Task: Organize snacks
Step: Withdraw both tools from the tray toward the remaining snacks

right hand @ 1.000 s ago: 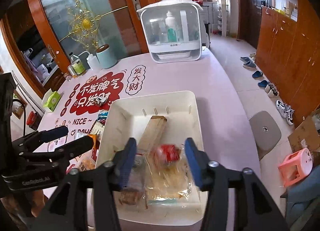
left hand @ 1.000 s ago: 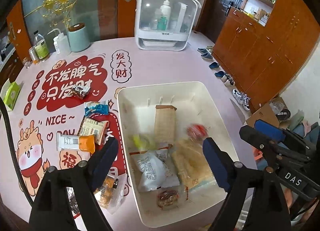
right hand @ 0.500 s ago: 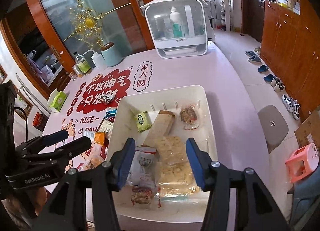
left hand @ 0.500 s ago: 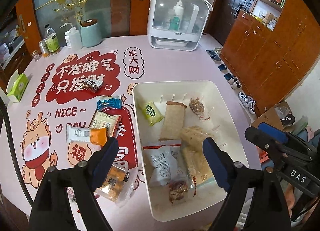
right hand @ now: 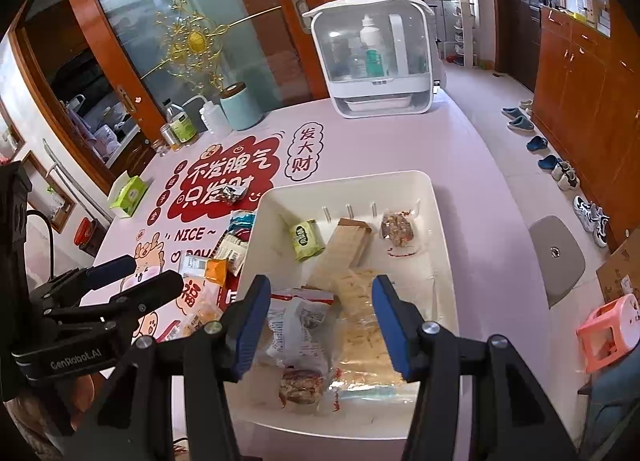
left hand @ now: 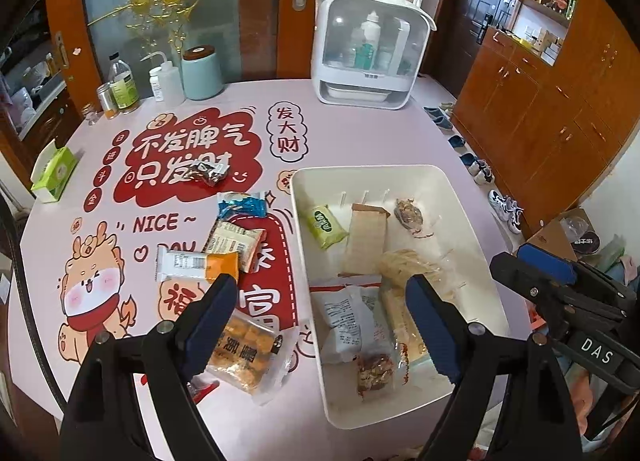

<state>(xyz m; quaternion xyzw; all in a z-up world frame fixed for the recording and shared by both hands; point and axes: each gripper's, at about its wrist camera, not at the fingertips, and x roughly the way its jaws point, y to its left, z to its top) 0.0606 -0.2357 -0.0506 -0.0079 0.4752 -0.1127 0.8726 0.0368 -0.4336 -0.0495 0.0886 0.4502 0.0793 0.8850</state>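
the left gripper point(left hand: 316, 325) is hanging over the near edge of the pink table point(left hand: 360, 133) with its jaws released and nothing between them, straddling the gap between the loose snacks and the white bin point(left hand: 472, 221). the right gripper point(right hand: 316, 325) is hovering above the bin's near half, jaws also parted and gripping nothing.

inside the bin are lying a green packet point(left hand: 326, 221), a long tan wafer pack point(left hand: 366, 239), a small brown wrapped sweet point(left hand: 408, 215), clear bags of pale crackers point(left hand: 404, 265), a white pouch with a red top point(left hand: 348, 317) and another brown sweet point(left hand: 374, 371) near the front wall.

still waiting outside on the table, left of the bin, are a clear pack of orange biscuits point(left hand: 248, 349) just under the left gripper's left finger, a white-and-orange bar point(left hand: 196, 261), a beige packet point(left hand: 234, 243), a blue packet point(left hand: 242, 205) and a dark wrapped piece point(left hand: 208, 173) sitting on the red lettering.

at the far side of the table a white cabinet with a clear door point(left hand: 370, 57) is standing, with a teal canister point(left hand: 202, 73), a squeeze bottle point(left hand: 166, 81) and a green-labelled bottle point(left hand: 122, 85) grouped at the far left, all well apart from the snacks. a green tissue box point(left hand: 54, 173) is sitting at the left edge. nothing is standing between either gripper and the loose packets except the bin's left wall.
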